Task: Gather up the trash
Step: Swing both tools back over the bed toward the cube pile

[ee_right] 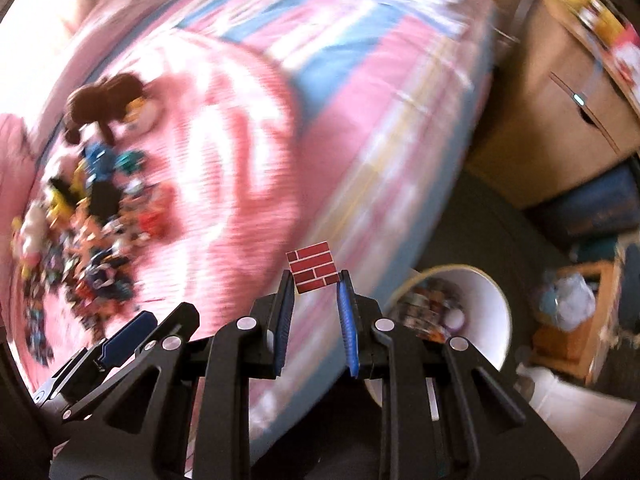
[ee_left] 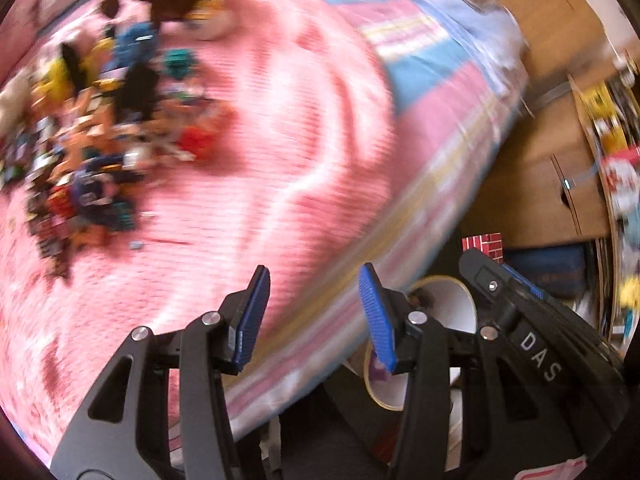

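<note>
My right gripper (ee_right: 316, 280) is shut on a small square piece printed with red bricks (ee_right: 314, 266), held over the edge of the bed. Below and to its right a white bin (ee_right: 486, 292) stands on the floor with colourful scraps (ee_right: 432, 312) inside. A pile of colourful wrappers and small bits (ee_left: 92, 140) lies on the pink blanket (ee_left: 280, 120). My left gripper (ee_left: 316, 314) hangs open and empty over the bed's edge, just left of the bin (ee_left: 448, 300). Both views are blurred by motion.
A brown plush toy (ee_right: 104, 100) lies beyond the pile. A cardboard-brown cabinet (ee_right: 560, 120) stands right of the bed, with a dark blue bag (ee_right: 592, 204) at its foot. A wooden crate holding a plastic bag (ee_right: 572, 304) sits on the dark floor.
</note>
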A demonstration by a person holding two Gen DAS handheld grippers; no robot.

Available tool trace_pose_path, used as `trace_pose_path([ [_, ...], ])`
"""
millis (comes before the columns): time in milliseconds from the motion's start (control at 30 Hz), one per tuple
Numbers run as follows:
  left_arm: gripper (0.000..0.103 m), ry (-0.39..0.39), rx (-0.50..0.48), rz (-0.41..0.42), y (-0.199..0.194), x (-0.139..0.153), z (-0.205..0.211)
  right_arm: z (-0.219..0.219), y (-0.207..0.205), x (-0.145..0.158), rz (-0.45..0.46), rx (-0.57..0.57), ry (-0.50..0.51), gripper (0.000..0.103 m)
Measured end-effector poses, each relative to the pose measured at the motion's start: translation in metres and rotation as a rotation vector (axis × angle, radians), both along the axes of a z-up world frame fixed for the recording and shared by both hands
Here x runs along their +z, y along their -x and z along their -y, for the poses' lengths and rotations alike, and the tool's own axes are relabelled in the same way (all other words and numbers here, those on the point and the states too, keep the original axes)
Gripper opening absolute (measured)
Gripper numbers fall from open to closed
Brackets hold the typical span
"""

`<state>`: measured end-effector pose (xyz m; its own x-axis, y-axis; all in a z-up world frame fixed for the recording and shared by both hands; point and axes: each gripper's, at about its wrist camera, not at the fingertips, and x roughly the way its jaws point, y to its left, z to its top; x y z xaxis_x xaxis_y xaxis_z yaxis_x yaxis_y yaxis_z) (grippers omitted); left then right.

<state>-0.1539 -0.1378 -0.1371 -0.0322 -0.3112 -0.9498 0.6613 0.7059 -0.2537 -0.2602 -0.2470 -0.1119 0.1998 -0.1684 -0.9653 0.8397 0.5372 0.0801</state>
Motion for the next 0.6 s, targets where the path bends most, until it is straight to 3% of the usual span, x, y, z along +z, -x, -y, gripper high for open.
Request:
trace_pose_path([
  [367, 0.050, -0.029, 0.348, 0.041, -0.089, 0.008, -0.121, -0.089, -0.129, 0.002, 0.033, 0.335, -0.029, 0.022],
  [600, 0.051, -0.045, 0.542, 0.046, -0.118, 0.005, -0.201, -0.160, -0.191, -0.003, 0.031, 0.535, -0.043, 0.022],
])
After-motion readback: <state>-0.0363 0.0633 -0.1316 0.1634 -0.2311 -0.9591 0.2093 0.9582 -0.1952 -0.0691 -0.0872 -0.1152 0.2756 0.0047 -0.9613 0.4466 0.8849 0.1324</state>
